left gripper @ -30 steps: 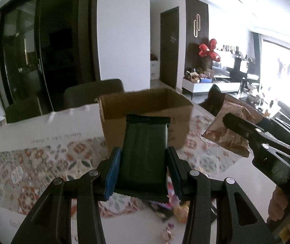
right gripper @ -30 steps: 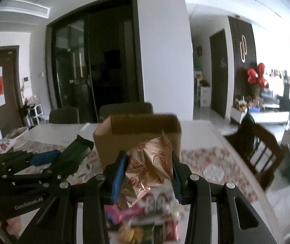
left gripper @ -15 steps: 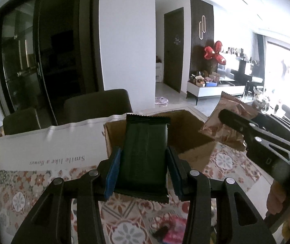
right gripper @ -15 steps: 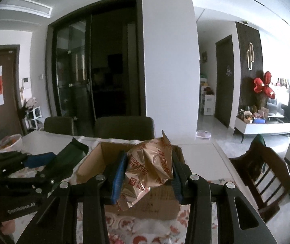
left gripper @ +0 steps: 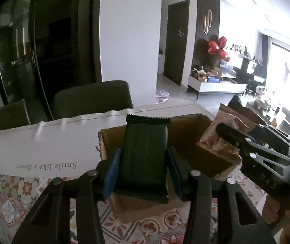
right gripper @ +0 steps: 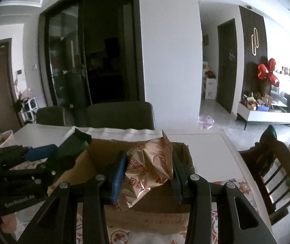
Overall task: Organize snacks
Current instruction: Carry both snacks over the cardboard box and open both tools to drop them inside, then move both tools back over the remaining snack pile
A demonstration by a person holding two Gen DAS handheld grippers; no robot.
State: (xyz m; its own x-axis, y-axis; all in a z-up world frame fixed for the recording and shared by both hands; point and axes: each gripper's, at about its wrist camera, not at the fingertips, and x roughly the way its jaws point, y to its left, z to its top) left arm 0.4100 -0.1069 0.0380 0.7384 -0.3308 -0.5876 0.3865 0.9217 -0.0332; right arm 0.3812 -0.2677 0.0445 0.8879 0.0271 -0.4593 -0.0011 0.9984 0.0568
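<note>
Now the left gripper [left gripper: 143, 174] grasps a green pack [left gripper: 145, 158] and the right gripper [right gripper: 148, 174] grasps a gold pack [right gripper: 149, 168], both over the box [left gripper: 196, 154]. Side by side, they may bump, and a pack may fall outside.

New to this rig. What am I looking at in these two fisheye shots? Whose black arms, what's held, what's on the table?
No robot here: a person holds a handheld two-finger claw in each hand, with a fisheye camera on each looking along its fingers.

The left-hand view shows the left claw shut on a dark green snack bar; the other claw pokes in from the right. The right-hand view shows the right claw shut on a crinkly gold biscuit packet.

Both hang over an open cardboard box standing on a table with a flower-patterned cloth. Dark chairs stand behind it.
</note>
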